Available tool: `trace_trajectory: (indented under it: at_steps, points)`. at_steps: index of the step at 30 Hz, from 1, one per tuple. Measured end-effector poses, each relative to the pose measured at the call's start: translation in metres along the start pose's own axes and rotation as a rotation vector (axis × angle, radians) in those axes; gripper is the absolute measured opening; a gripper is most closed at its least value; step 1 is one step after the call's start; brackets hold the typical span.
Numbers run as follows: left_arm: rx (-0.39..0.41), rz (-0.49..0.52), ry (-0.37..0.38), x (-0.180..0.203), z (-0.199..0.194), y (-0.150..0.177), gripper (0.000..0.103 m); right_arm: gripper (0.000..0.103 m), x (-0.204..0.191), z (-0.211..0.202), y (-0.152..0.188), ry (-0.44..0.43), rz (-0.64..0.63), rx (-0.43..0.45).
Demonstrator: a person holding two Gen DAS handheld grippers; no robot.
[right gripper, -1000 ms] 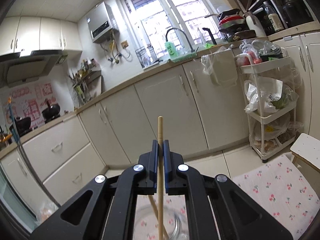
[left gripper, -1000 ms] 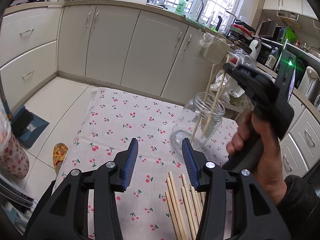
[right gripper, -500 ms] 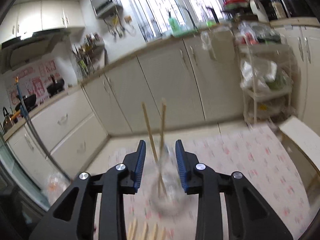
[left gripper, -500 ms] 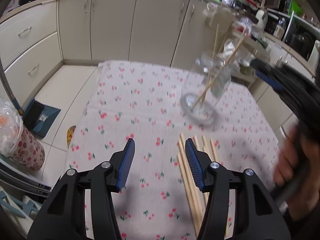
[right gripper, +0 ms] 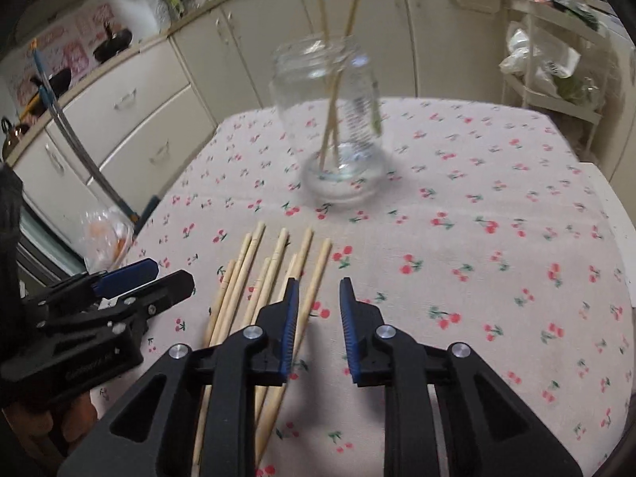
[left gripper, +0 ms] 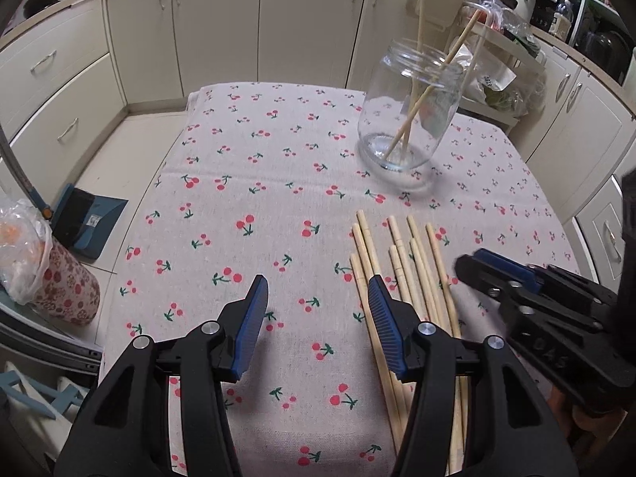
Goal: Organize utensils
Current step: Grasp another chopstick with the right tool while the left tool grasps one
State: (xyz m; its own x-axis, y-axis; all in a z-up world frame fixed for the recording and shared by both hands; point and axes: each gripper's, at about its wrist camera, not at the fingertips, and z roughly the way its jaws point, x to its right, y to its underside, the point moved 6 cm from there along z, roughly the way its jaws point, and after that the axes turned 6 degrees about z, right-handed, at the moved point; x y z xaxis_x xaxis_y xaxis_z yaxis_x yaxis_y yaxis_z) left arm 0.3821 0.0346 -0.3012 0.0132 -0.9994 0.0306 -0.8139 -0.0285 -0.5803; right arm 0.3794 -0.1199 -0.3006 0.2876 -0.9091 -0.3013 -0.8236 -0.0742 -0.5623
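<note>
cherry-print tablecloth (left gripper: pixel 254 183) | kitchen cabinets (left gripper: pixel 214 20) | left gripper (left gripper: pixel 316 320) empty, agape | right gripper (right gripper: pixel 317 324) empty, agape

Even soft light, slight motion blur

The right gripper (right gripper: pixel 316 318) hangs agape above loose chopsticks (right gripper: pixel 274 278) on the tablecloth (right gripper: pixel 477 238); beyond, a jar (right gripper: pixel 338 119) holds two chopsticks.

Jar (left gripper: pixel 409 119) on tablecloth (left gripper: pixel 258 198), loose chopsticks (left gripper: pixel 401 278) before it
</note>
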Motion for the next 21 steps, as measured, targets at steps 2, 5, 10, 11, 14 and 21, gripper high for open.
trace_trajectory:
  at_steps: [2,5,10,11,14,21]
  points:
    - [-0.008,-0.001,-0.004,0.0,0.002,0.002,0.05,0.022,-0.003,0.008,0.003,0.027,-0.03,-0.026]
    - [-0.022,0.005,-0.005,0.001,0.005,0.004,0.05,0.019,-0.005,0.011,0.006,0.064,-0.079,-0.029]
    - [-0.034,0.021,-0.013,0.005,0.011,0.005,0.05,0.012,0.009,0.007,0.003,0.086,-0.074,-0.05]
    - [-0.035,0.024,-0.018,0.006,0.013,0.004,0.05,0.012,0.011,0.007,0.003,0.085,-0.071,-0.053]
    - [-0.046,0.031,-0.028,0.008,0.017,0.004,0.05,0.012,0.015,0.007,0.002,0.069,-0.069,-0.065]
    - [-0.051,0.048,-0.048,0.013,0.021,0.001,0.05,0.012,0.017,0.005,0.001,0.041,-0.051,-0.061]
